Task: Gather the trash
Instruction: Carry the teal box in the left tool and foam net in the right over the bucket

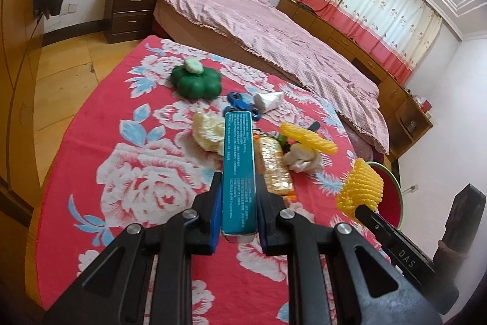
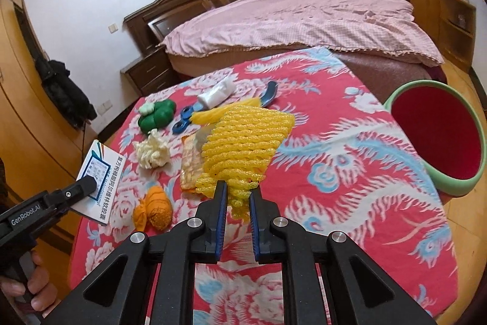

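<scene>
Looking down the left wrist camera, the left gripper (image 1: pixel 238 197) has its blue-padded fingers (image 1: pixel 216 203) clamped on a slim teal box (image 1: pixel 238 172), which sticks out forward above the red floral cloth (image 1: pixel 121 142). Spread on the cloth beyond it: a crumpled cream foam net (image 1: pixel 208 131), a clear snack wrapper (image 1: pixel 274 169), a white crumpled tissue (image 1: pixel 303 160), a yellow foam net (image 1: pixel 307 137), a blue fidget spinner (image 1: pixel 242 102), a white wad (image 1: pixel 268 100) and a green flower-shaped toy (image 1: pixel 196 81). Over at the right edge, the right gripper (image 1: pixel 362 203) comes in with a second yellow foam sleeve (image 1: pixel 363 188) bunched at its tip; behind it sits the green rim of a red-lined basket (image 1: pixel 392 181).

Switching to the right wrist camera, the right gripper (image 2: pixel 238 197) is pinched on that yellow foam sleeve (image 2: pixel 243 142), lifted above the cloth (image 2: pixel 350 172), the fingers (image 2: pixel 220 209) nearly together with foam squeezed between them. To the right, off the cloth's edge, stands the basket (image 2: pixel 456 185), well apart from the sleeve. At the left, the left gripper (image 2: pixel 86 188) grips the box (image 2: pixel 100 172), showing its white printed face, with a hand (image 2: pixel 27 285) on the handle. An orange lump (image 2: pixel 155 207), possibly peel or netting, lies on the cloth near the cream net (image 2: pixel 152 153).
</scene>
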Available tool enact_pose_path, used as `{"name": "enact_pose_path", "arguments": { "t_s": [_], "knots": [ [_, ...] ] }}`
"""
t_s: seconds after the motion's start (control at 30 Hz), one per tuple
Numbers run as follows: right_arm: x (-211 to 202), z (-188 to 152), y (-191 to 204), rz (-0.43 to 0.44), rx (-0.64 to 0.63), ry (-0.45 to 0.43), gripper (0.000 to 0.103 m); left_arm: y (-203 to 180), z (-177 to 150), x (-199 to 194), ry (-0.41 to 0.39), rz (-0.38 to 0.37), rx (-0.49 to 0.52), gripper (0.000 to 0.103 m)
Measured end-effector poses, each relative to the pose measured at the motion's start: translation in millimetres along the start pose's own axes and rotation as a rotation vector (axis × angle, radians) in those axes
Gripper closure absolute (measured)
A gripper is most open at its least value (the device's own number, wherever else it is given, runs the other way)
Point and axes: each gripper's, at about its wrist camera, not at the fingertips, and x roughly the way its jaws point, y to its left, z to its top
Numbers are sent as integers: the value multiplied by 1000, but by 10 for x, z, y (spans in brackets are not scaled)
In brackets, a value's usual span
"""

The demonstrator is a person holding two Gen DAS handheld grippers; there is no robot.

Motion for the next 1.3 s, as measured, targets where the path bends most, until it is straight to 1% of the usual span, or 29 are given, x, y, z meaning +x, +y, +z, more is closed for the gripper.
{"name": "enact_pose_path", "arguments": {
  "t_s": [0.27, 0.63, 0.97, 1.3],
  "knots": [
    [-155, 82, -235, -27, 24, -48, 89, -349, 43, 69, 15, -31, 61, 84],
    [-331, 175, -739, -84, 105, -102, 89, -857, 96, 293, 61, -78, 146, 84],
    [-398, 188, -1236, -119, 209, -114, 89, -1373, 84, 528, 107, -124, 237, 84],
    [-459, 232, -1742, -184, 305, -123, 89, -1945, 37, 870, 173, -170, 322, 84]
  ]
}}
